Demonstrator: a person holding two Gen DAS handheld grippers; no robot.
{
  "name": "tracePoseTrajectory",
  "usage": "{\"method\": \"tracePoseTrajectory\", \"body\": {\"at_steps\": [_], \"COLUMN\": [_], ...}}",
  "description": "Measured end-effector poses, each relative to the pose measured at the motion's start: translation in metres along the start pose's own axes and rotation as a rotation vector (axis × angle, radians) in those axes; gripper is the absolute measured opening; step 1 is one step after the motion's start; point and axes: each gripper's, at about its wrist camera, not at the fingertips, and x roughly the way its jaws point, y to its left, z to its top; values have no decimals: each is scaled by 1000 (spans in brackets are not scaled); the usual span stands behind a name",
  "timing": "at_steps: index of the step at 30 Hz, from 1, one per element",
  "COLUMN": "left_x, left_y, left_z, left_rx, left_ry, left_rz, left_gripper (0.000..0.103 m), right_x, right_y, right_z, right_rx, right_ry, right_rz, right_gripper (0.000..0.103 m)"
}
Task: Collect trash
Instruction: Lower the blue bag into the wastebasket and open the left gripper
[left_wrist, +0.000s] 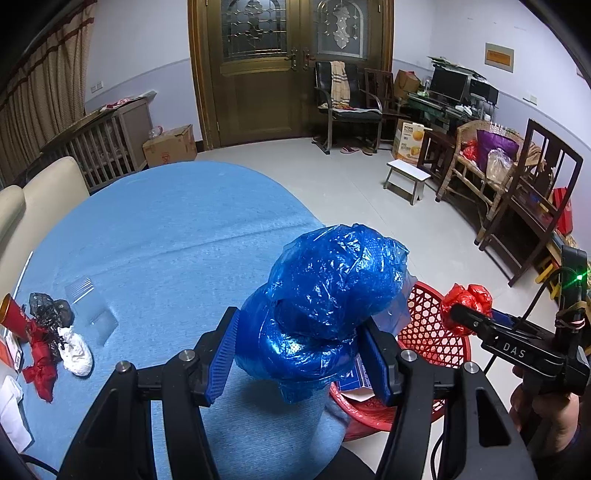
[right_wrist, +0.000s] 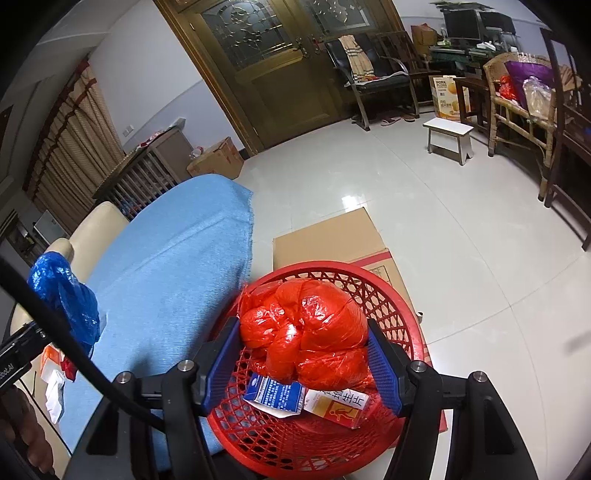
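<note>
The counter (left_wrist: 166, 229), draped in a blue cloth, has its near end hidden behind the left gripper (left_wrist: 299, 354), whose fingers (left_wrist: 221, 354) clench a crumpled blue plastic bag (left_wrist: 332, 291) held above the counter's right edge; that bag blocks much of the red basket (right_wrist: 391, 295) in the left wrist view. The basket stands just right of the counter on a flattened cardboard box (right_wrist: 328, 236), whose printing is covered or too small to read. Over the basket, the right gripper (right_wrist: 304, 365) has its fingers (right_wrist: 382, 369) pressed on a knotted red plastic bag (right_wrist: 303, 332), which hides part of the basket's inside. Below it lie a blue-and-white carton (right_wrist: 275, 397) with print too fine to read and an orange carton (right_wrist: 338, 406) bearing large Chinese characters. The right gripper's body reads "DAS". Far off, a box (left_wrist: 406, 142) is marked "PORK FLOSS". At the counter's left edge a red can (left_wrist: 13, 314), black wad (left_wrist: 50, 306), red bag scrap (left_wrist: 40, 362) and white wad (left_wrist: 75, 350) sit bunched, partly cut off.
</note>
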Motion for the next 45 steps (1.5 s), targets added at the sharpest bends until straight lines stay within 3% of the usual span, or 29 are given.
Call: {"method": "tracePoseTrajectory", "body": {"at_steps": [22, 31, 45], "left_x": [8, 14, 37], "left_y": [-8, -15, -58], "left_z": [7, 8, 10], "left_rx": [36, 60, 130], "left_ry": [13, 27, 74], "left_rz": [-12, -36, -75], "left_gripper": [63, 63, 63], "right_x": [26, 13, -20], "right_y": [-19, -25, -54], "right_z": [-2, 6, 22], "right_rx": [41, 53, 134], "right_ry": [82, 41, -59], "right_rz": [-67, -36, -31], "right_gripper": [73, 83, 84]}}
